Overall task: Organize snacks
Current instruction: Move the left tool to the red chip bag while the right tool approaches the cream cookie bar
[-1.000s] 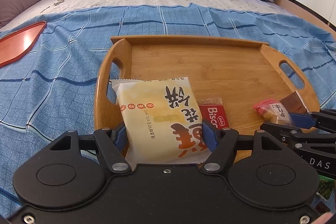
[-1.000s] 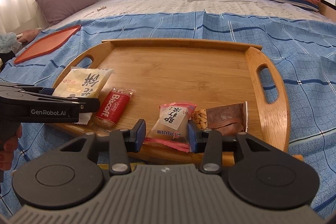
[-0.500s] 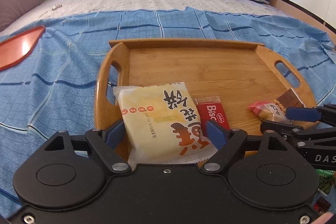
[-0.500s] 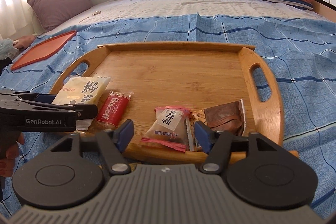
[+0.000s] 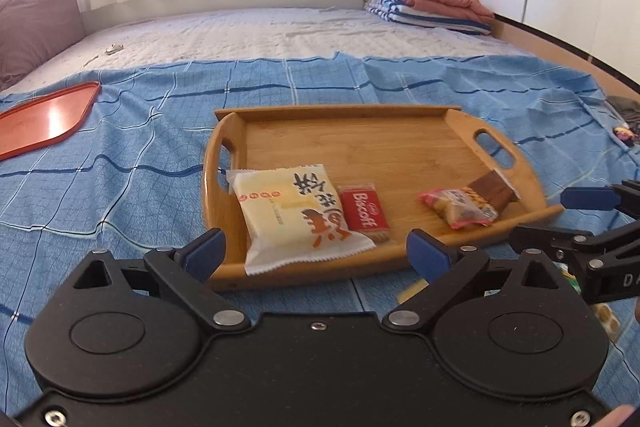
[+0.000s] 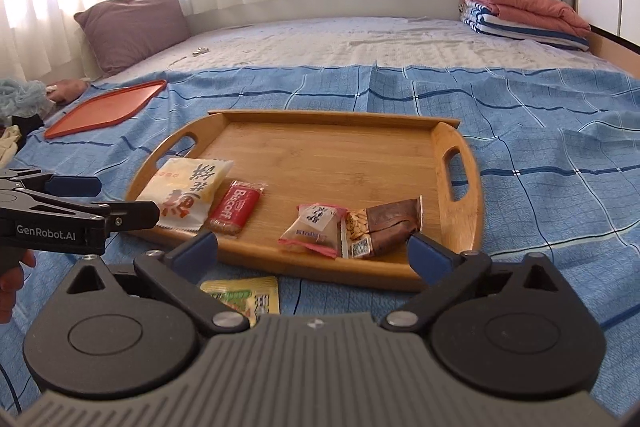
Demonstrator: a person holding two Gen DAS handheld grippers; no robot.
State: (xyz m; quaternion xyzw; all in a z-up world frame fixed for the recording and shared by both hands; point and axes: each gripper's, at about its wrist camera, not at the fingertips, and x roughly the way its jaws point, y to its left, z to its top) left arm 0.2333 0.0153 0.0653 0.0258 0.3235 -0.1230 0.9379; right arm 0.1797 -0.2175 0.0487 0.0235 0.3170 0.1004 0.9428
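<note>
A wooden tray lies on the blue checked bedspread. Along its near side lie a pale yellow bread packet, a red Biscoff packet, a pink-edged snack packet and a brown wrapper. My left gripper hovers short of the tray's near edge, jaws opening, nothing between them. My right gripper is also drawn back, jaws opening wide and empty. A green-yellow packet lies on the bedspread under it.
An orange tray lies at the left on the bedspread. A purple pillow rests at the head of the bed; folded blankets are stacked at the far right. A hand shows at the left edge.
Both grippers let go of their packets, the left the bread packet and the right the pink-edged one, and drew back and up from the tray with jaws spreading wide.
</note>
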